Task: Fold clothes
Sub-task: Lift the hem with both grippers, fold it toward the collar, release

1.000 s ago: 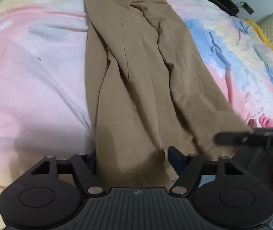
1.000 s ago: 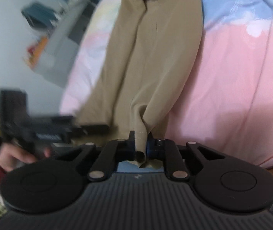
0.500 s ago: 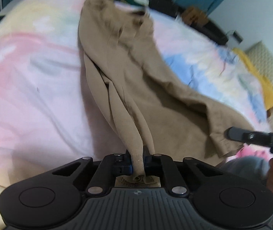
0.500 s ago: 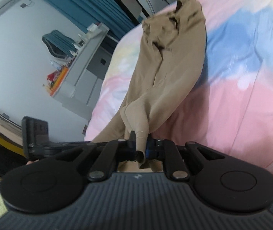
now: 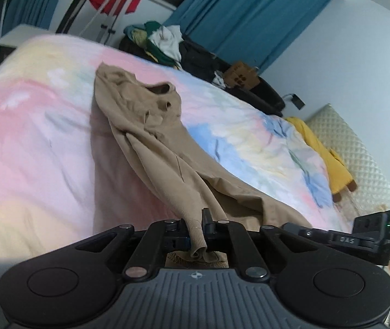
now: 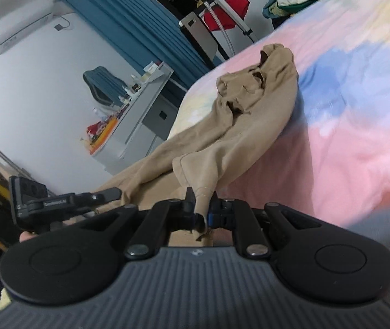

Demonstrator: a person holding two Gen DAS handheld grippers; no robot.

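Tan trousers (image 5: pixel 151 134) lie lengthwise on the pastel bed, waist end far, leg ends near me. My left gripper (image 5: pixel 195 226) is shut on one leg's ribbed cuff and holds it above the bed. My right gripper (image 6: pixel 203 203) is shut on the other leg's cuff, also lifted; the trousers (image 6: pixel 249 115) stretch away from it toward the bed's far corner. The right gripper shows at the lower right of the left wrist view (image 5: pixel 340 240). The left gripper shows at the left of the right wrist view (image 6: pixel 58 200).
The bed (image 5: pixel 30 148) has a pink, blue and yellow cover. A yellow garment (image 5: pixel 324 150) lies by the quilted headboard (image 5: pixel 359 148). A clothes pile (image 5: pixel 164 41) and a black bag sit beyond the bed. A grey desk (image 6: pixel 140 107) stands at the bed's side.
My left gripper closed on a trouser cuff. Both grippers lifted and pulled the leg ends up and back, so the trousers now hang from them with only the waist end on the bed.
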